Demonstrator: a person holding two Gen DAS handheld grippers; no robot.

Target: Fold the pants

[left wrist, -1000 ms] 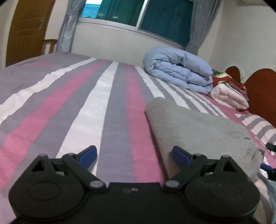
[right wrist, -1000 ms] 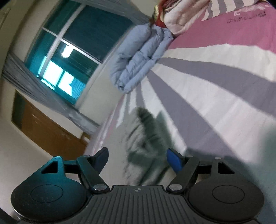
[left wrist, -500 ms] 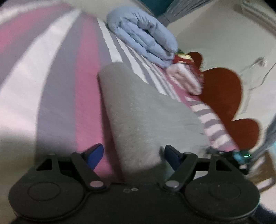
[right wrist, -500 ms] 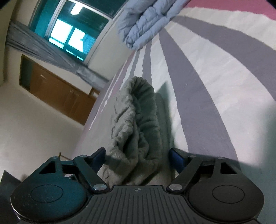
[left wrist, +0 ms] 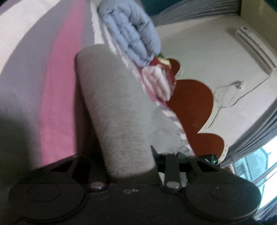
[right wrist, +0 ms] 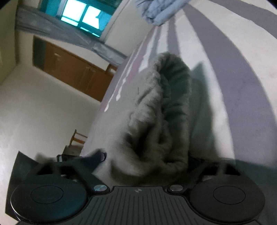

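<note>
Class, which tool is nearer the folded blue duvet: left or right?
Left, probably. The left tool, closing on the grey pants, has the blue duvet close ahead; the right tool sees it farther off.

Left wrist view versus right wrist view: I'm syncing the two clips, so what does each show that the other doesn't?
Only the left wrist view shows the red headboard and the pink folded blanket. Only the right wrist view shows the wooden cabinet and a lit window. Both show the grey pants between closing jaws, the blue duvet and the striped bedsheet.
</note>
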